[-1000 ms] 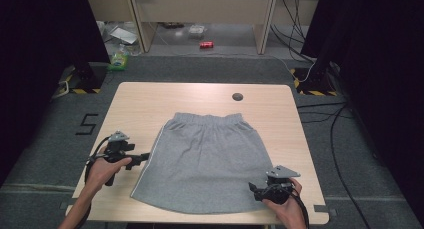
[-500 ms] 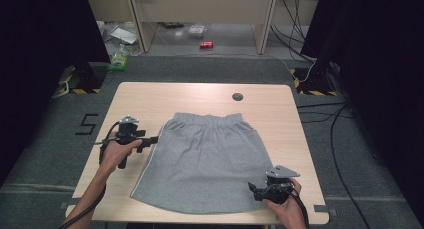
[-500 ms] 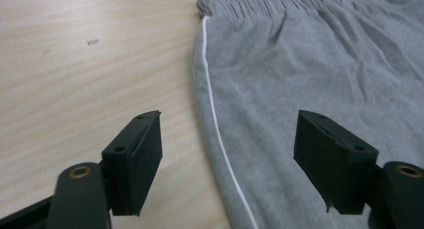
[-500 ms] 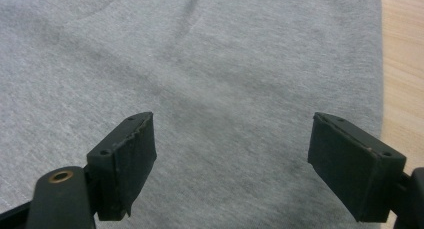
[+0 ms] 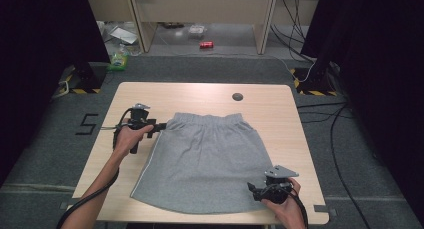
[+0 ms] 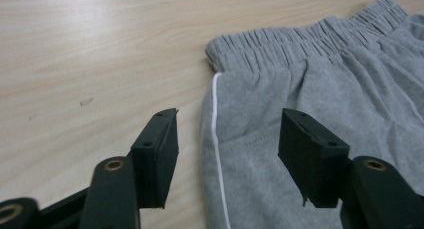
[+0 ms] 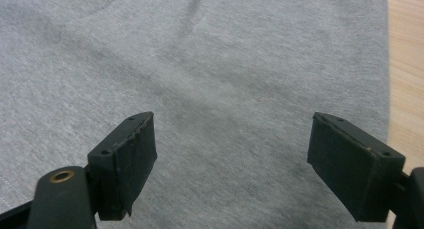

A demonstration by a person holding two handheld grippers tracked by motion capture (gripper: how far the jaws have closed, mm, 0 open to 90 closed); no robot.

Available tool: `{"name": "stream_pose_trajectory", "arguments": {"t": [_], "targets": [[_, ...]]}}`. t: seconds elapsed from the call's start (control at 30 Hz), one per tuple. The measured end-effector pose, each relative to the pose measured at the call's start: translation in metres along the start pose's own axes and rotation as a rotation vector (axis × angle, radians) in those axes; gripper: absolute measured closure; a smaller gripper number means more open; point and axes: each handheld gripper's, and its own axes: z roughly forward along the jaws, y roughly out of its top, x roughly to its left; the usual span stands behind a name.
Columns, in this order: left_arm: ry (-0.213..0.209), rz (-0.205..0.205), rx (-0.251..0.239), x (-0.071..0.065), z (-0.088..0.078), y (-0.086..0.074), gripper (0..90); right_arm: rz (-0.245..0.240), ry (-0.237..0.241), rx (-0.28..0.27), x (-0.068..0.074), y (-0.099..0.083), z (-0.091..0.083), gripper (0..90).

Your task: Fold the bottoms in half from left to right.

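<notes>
Two hand-held grippers over one grey skirt (image 5: 205, 159), spread flat at the centre of a light wooden table (image 5: 200, 96); waistband (image 5: 205, 120) toward 12 o'clock, hem toward 6 o'clock.

Left gripper (image 5: 161, 127) at the skirt's 10 o'clock corner, pointing toward 3 o'clock. Seen in the left gripper view (image 6: 230, 116) with jaws apart at a middling gap, having just been closing. White side stripe (image 6: 216, 119) and the skirt's side edge lying in the gap, just short of the gathered waistband (image 6: 300, 39). Pads not yet pressing on cloth, nothing clamped.

Right gripper (image 5: 252, 189) at the skirt's 5 o'clock corner, beside the hem. Seen in the right gripper view (image 7: 230, 124) with jaws wide apart above plain grey fabric, bare table edge at 3 o'clock of that view. Nothing gripped.

Judged step: taking hold of the waistband corner, probably ahead of a fold.

Likely faults from here:
- Shutting on the upper layer alone, through jaws set too high above the table; lower layer then left behind and the fold skewed.
- Closing short of the elastic, on thin cloth below it; slipping likely once lifted.
- Scraping the lower pad along the wood and pushing the edge into a ridge instead of sliding under it.
- Lifting one corner while the opposite one lies free, dragging the whole skirt toward 9 o'clock.
</notes>
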Motion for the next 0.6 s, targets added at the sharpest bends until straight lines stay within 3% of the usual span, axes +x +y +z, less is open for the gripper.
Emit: {"name": "stream_pose_trajectory", "arguments": {"t": [0.6], "targets": [[0.027,-0.004,0.046,-0.01,0.041,0.025,48.8,-0.008,0.006,0.003,0.001,0.0,0.001,20.0]]}}
